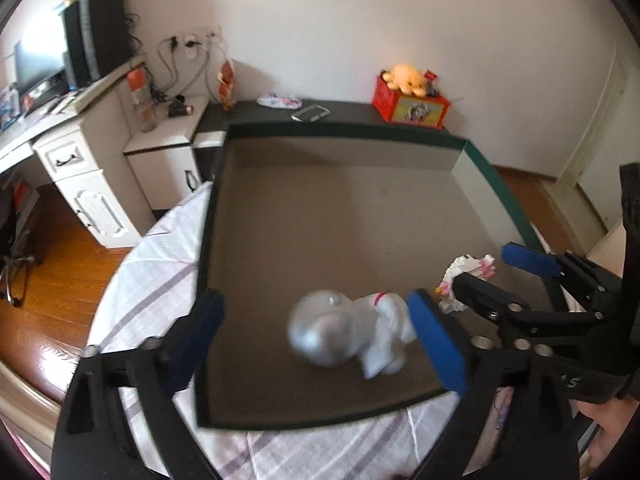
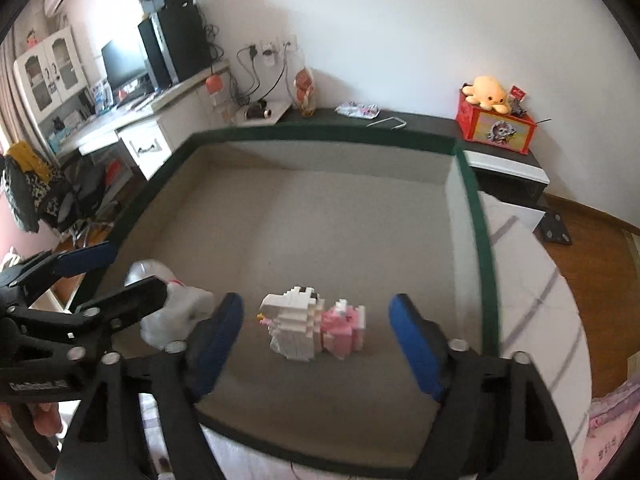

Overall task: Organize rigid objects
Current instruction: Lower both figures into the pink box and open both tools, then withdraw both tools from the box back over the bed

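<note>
- Currently, my left hand-held gripper (image 1: 316, 344): jaws spread wide, blue pads clear of everything, nothing gripped.
- White figurine (image 1: 356, 334): white body, silvery rounded head, red mark at the neck; blurred. It lies on the tray floor between my left hand-held gripper's two pads, nearer the right-hand pad, touching neither as far as I can tell.
- My right hand-held gripper (image 2: 316, 340): jaws likewise released, pads standing off to either side of the piece below.
- Block-built figure (image 2: 314, 330): white section and pink section joined side by side, a small yellow bit at the white end. It stands on the tray floor midway between my right hand-held gripper's pads, apart from both.
- Tray (image 2: 478, 216): large, shallow, dark green rim, grey-brown floor; it sits on a bed with a white, lilac-striped sheet (image 1: 156, 280). Both figures rest in the part of it closest to my hand-held grippers, side by side, the white figurine to the left of the block-built figure.
- Red box (image 2: 496, 128) with a yellow plush octopus (image 2: 490, 92) on top: beyond the tray's far right corner, on a dark ledge against the wall.
- White bench (image 1: 80, 152) with monitor and drawers: far off to the left of my hand-held grippers.
</note>
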Demonstrator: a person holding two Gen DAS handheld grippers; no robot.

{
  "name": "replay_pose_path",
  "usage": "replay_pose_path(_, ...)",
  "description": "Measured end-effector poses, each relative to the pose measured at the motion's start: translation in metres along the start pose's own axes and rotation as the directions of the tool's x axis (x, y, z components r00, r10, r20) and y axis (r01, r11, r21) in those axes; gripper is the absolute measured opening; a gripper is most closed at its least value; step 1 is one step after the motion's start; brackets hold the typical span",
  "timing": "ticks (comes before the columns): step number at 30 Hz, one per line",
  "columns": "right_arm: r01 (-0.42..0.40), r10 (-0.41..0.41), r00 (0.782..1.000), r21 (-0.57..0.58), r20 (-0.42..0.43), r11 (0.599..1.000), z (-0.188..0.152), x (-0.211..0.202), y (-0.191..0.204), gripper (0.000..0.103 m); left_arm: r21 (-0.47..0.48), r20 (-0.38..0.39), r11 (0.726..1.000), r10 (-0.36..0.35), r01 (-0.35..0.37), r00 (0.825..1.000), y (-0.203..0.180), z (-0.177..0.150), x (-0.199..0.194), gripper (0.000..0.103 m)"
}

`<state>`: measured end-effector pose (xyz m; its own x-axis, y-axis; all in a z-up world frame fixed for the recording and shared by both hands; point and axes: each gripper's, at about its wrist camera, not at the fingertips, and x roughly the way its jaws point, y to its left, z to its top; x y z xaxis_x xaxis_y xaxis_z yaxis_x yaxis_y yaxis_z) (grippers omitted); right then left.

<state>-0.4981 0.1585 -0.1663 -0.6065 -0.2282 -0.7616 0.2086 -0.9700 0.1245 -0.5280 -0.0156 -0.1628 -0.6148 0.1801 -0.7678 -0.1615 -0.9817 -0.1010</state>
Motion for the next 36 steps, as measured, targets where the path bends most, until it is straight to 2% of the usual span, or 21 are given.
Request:
replay_pose_path(4, -0.015, 0.015, 0.998, -0.002, 0.062, 1.000, 0.002, -0.033, 0.005, 0.081, 0.007, 0.094, 1.000, 0.017, -0.018, 0.995, 0.001, -0.008, -0.043, 0.102)
replay_pose_path(8, -0.006, 0.009, 0.988, -0.017, 0.152, 1.000, -0.005, -0.081, 0.014, 0.087, 0.017, 0.212, 0.998, 0.049, -0.053, 0.976, -0.001, -0.032, -0.098, 0.103)
replay_pose_path(11, 0.014, -0.006, 0.973, -0.033, 0.232, 0.999, -0.019, -0.120, 0.024, 0.088, 0.006, 0.287, 0.997, 0.077, -0.082, 0.955, -0.002, -0.051, -0.139, 0.103)
replay_pose_path(14, 0.030, -0.018, 0.954, -0.036, 0.299, 0.999, -0.038, -0.156, 0.033, 0.088, -0.020, 0.380, 0.993, 0.114, -0.115, 0.918, -0.005, -0.075, -0.180, 0.103)
replay_pose_path(15, 0.034, -0.020, 0.945, -0.037, 0.325, 0.999, -0.046, -0.169, 0.036, 0.088, -0.022, 0.408, 0.994, 0.109, -0.109, 0.907, -0.008, -0.086, -0.195, 0.103)
replay_pose_path(18, 0.042, -0.019, 0.920, -0.050, 0.392, 0.998, -0.073, -0.203, 0.048, 0.088, -0.020, 0.443, 0.997, 0.080, -0.079, 0.893, -0.012, -0.109, -0.224, 0.103)
replay_pose_path(22, 0.011, 0.009, 0.903, -0.044, 0.430, 0.999, -0.104, -0.233, 0.057, 0.088, -0.018, 0.486, 1.000, 0.012, -0.003, 0.874, -0.014, -0.145, -0.263, 0.103)
replay_pose_path(24, 0.020, -0.002, 0.894, -0.035, 0.447, 0.999, -0.116, -0.244, 0.061, 0.088, -0.049, 0.513, 0.997, 0.071, -0.053, 0.856, -0.018, -0.159, -0.278, 0.103)
replay_pose_path(26, 0.078, -0.050, 0.878, -0.040, 0.477, 0.996, -0.128, -0.257, 0.070, 0.088, -0.068, 0.540, 0.991, 0.132, -0.113, 0.831, -0.022, -0.170, -0.292, 0.103)
replay_pose_path(28, 0.120, -0.080, 0.861, -0.049, 0.502, 0.992, -0.138, -0.268, 0.076, 0.088, -0.058, 0.559, 0.986, 0.163, -0.157, 0.813, -0.029, -0.179, -0.303, 0.103)
replay_pose_path(31, 0.148, -0.094, 0.848, -0.063, 0.521, 0.987, -0.153, -0.282, 0.084, 0.088, -0.027, 0.569, 0.983, 0.165, -0.182, 0.806, -0.037, -0.188, -0.312, 0.103)
replay_pose_path(33, 0.145, -0.091, 0.844, -0.060, 0.528, 0.988, -0.160, -0.288, 0.087, 0.088, -0.002, 0.562, 0.985, 0.143, -0.172, 0.815, -0.041, -0.192, -0.314, 0.103)
replay_pose_path(36, 0.147, -0.094, 0.843, -0.059, 0.529, 0.987, -0.168, -0.291, 0.088, 0.088, 0.025, 0.561, 0.985, 0.128, -0.171, 0.818, -0.048, -0.202, -0.318, 0.103)
